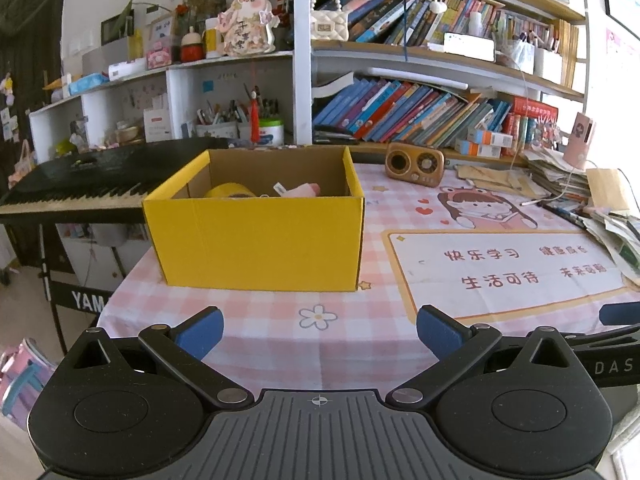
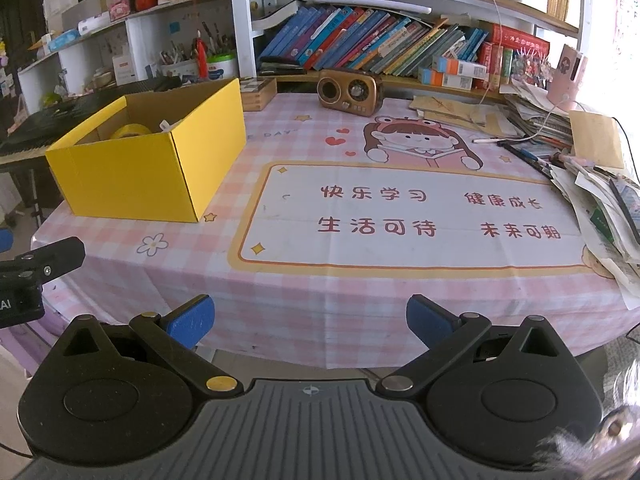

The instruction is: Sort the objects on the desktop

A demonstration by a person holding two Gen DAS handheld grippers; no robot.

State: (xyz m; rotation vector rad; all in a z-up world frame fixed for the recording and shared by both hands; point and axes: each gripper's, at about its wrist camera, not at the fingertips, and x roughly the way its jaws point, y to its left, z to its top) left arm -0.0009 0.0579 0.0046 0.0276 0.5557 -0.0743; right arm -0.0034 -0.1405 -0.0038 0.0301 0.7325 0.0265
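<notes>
A yellow cardboard box [image 1: 256, 236] stands open on the pink checked tablecloth [image 1: 280, 320], also in the right wrist view [image 2: 148, 168] at the table's left. Inside lie a yellow tape roll [image 1: 230, 191] and a pink object [image 1: 306, 190]; the roll [image 2: 130, 131] shows in the right view too. My left gripper [image 1: 319, 332] is open and empty, near the table's front edge facing the box. My right gripper [image 2: 310, 322] is open and empty at the front edge, right of the box.
A brown retro radio [image 2: 350, 92] stands at the back by shelved books [image 2: 372, 40]. Pens [image 2: 524, 156] and stacked papers [image 2: 600, 208] crowd the right side. A wooden box [image 2: 258, 94] sits behind the yellow box. A black keyboard [image 1: 80, 184] stands left of the table.
</notes>
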